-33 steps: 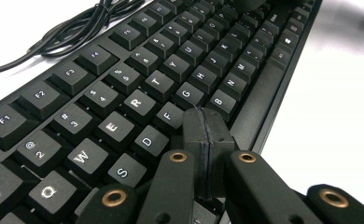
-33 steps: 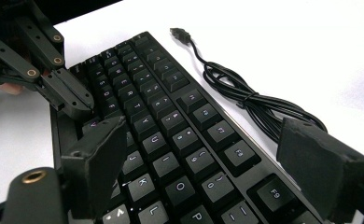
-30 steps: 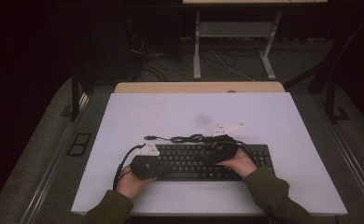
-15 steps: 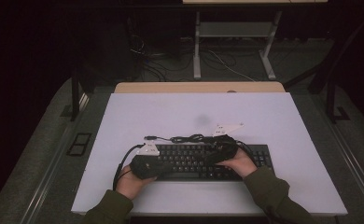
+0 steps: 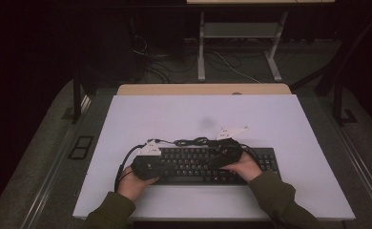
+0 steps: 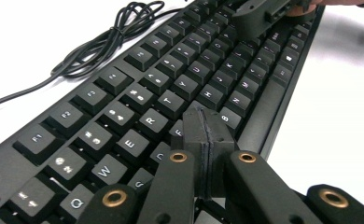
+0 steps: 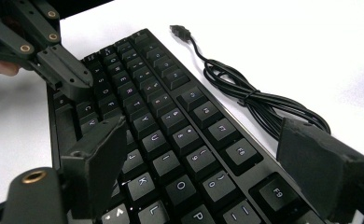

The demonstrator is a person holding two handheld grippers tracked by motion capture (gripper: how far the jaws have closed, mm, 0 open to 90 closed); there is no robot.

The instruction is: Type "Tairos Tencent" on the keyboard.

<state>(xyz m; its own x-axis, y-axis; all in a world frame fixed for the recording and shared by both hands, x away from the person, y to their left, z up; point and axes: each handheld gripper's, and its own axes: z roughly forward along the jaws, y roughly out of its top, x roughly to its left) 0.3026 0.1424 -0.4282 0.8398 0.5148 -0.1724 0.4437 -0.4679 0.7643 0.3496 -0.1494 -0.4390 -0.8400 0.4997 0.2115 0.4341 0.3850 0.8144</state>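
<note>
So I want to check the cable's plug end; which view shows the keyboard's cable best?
The right gripper view: the cable lies bundled beside the keyboard, plug free. The left gripper view shows its loops; the high view, a thin tangle.

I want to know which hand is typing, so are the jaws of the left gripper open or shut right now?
Shut. In the left gripper view the left gripper has its two black jaws pressed together with only a seam between them, tips over the keyboard near the R and T keys.

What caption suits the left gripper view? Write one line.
Left gripper, fingers shut, poised over a black keyboard; coiled cable beside it.
</note>
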